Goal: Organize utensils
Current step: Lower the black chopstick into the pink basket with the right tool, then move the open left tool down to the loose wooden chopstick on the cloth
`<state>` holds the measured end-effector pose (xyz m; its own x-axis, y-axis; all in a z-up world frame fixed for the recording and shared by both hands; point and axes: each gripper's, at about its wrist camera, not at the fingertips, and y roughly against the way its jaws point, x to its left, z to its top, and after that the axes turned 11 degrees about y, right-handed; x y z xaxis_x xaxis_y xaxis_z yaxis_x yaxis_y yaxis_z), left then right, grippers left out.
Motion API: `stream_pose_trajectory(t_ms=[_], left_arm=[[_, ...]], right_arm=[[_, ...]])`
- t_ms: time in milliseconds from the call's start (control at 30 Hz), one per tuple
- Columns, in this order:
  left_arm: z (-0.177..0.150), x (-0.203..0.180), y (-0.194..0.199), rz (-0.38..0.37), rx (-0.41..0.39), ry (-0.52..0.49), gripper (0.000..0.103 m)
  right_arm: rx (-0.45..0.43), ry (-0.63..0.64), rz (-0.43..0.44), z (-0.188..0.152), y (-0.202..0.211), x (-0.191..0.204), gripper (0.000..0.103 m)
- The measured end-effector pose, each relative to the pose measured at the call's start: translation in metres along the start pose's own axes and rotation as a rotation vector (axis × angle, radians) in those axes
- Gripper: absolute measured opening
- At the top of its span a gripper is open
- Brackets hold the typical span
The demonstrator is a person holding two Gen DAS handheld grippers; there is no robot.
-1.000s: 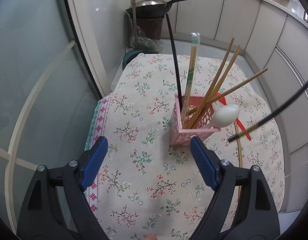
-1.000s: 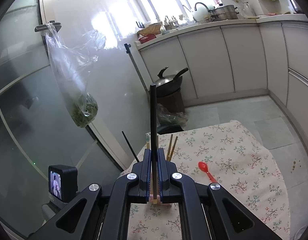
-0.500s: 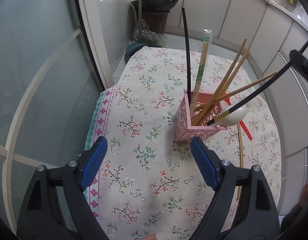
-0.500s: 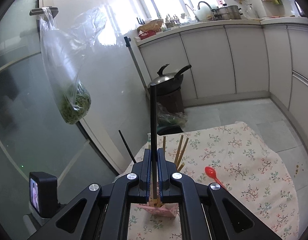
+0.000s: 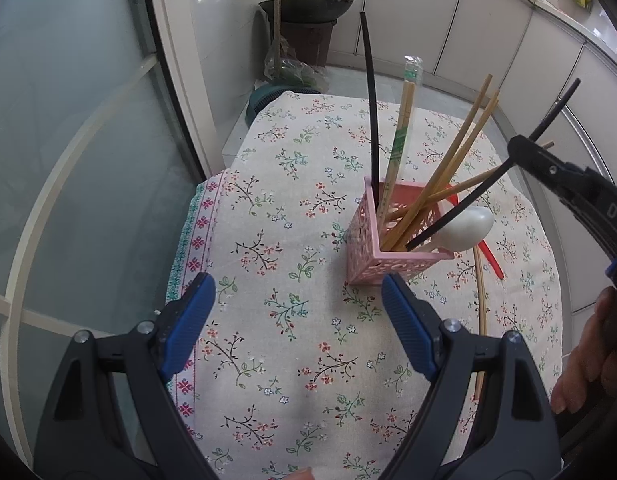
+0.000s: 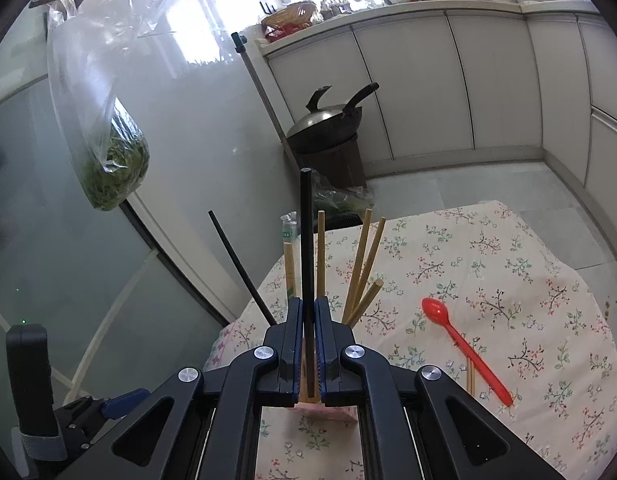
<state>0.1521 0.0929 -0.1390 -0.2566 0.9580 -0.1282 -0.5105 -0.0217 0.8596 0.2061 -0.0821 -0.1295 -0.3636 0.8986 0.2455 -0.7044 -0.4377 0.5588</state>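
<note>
Left gripper (image 5: pixel 296 320) hanging released, jaws wide apart, above floral-cloth table (image 5: pixel 292 208). Pink perforated plastic holder (image 5: pixel 388 256) standing mid-table, carrying wooden chopsticks (image 5: pixel 456 168), white spoon (image 5: pixel 464 224). Right gripper (image 6: pixel 308 312) clenching long black chopstick (image 6: pixel 307 248), lower tip dipping into holder. Red plastic spoon (image 6: pixel 464 348) lying on cloth beside holder.

Black chopstick (image 5: pixel 460 208) tip enters pink basket (image 5: pixel 388 258).

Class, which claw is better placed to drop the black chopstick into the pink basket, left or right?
Right. The right claw already grips the black chopstick, its tip at the pink basket; the left claw is open and empty.
</note>
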Motion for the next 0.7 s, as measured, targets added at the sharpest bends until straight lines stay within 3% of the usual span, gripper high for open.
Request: stream_pose_trajectory(t_ms=[267,600,700], left_arm=[[-0.001,-0.003,0.0,-0.002,0.0,-0.012,0.085],[-0.003,-0.01,0.006,-0.034,-0.03,-0.026,0.085],[-0.004,-0.011,0.007,-0.04,-0.031,-0.024,0.085]], right_arm=[[0.026,-0.039,0.02,-0.004,-0.006,-0.011,0.009],[-0.033,-0.037,0.058,0.006,0.023,-0.014,0.043],[-0.053,-0.041,0.066,0.01,0.034,-0.016,0.047]])
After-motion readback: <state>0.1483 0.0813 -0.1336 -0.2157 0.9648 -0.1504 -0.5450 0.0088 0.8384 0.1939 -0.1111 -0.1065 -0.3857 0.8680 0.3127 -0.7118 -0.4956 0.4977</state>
